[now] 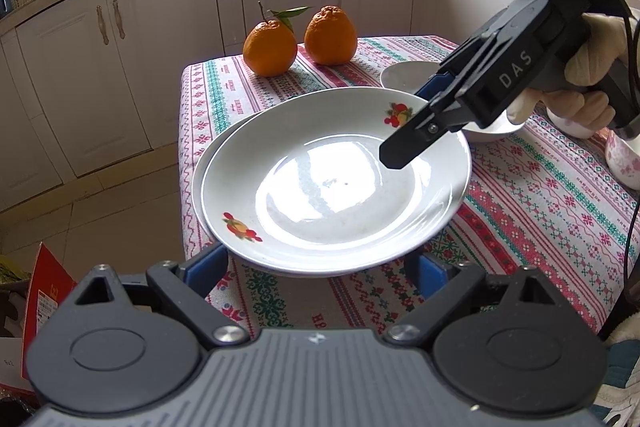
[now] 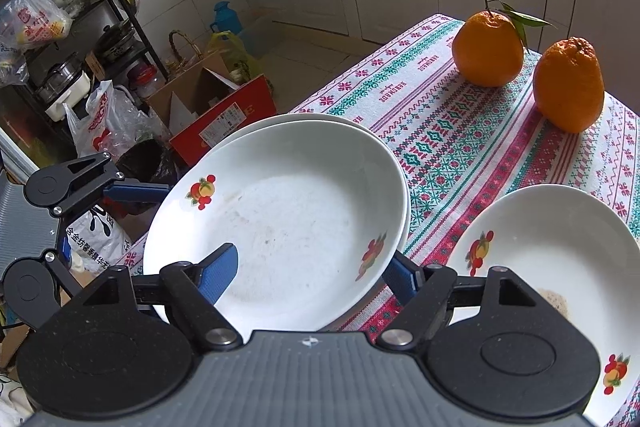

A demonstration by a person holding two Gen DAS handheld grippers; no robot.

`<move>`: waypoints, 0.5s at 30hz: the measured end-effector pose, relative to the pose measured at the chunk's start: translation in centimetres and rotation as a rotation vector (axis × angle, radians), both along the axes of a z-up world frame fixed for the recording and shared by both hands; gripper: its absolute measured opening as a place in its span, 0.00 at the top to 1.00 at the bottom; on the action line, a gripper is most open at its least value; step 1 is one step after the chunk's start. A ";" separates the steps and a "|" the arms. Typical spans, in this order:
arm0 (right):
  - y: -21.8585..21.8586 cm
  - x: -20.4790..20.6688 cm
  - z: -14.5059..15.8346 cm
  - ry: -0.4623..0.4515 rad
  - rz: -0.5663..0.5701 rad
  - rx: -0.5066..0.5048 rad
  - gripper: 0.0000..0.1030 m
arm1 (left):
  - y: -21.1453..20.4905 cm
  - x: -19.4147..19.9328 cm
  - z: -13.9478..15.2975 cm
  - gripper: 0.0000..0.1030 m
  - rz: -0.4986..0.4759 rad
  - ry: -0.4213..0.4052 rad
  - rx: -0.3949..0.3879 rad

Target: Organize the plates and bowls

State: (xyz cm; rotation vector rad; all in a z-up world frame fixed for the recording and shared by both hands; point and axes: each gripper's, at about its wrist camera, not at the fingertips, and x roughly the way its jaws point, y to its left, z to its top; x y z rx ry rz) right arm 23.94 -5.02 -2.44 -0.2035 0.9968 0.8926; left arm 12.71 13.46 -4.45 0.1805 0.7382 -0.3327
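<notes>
Two white plates (image 2: 280,211) stacked near the edge of the table (image 2: 460,131), the top one sitting a bit off the bottom one. Right gripper (image 2: 312,273) straddling the top plate's rim, one blue finger over the dish, one under, not pinching. Left gripper (image 1: 320,267) wide open beside the stack, gripping nothing.

Left wrist view: sits low behind its own fingers, angled down, close over the stacked plates (image 1: 320,187) at the near table edge, facing the cabinets (image 1: 160,47). Right wrist view: close above the same plates (image 2: 288,211) from the opposite side, angled down toward the floor clutter. Shared: plates, two oranges (image 1: 298,41) (image 2: 528,67), patterned cloth (image 1: 520,207) (image 2: 460,115).
</notes>
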 end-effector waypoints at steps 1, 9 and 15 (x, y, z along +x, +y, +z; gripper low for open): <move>0.0 0.0 0.0 -0.002 -0.002 -0.002 0.19 | 0.0 0.0 0.0 0.08 -0.001 -0.001 0.001; -0.7 -0.6 -0.2 0.005 -0.023 -0.016 0.19 | -0.1 -0.2 0.2 0.08 -0.010 -0.014 0.002; -1.6 -1.9 0.4 -0.020 -0.049 0.003 0.14 | -0.1 -0.9 0.5 0.08 0.001 -0.023 0.002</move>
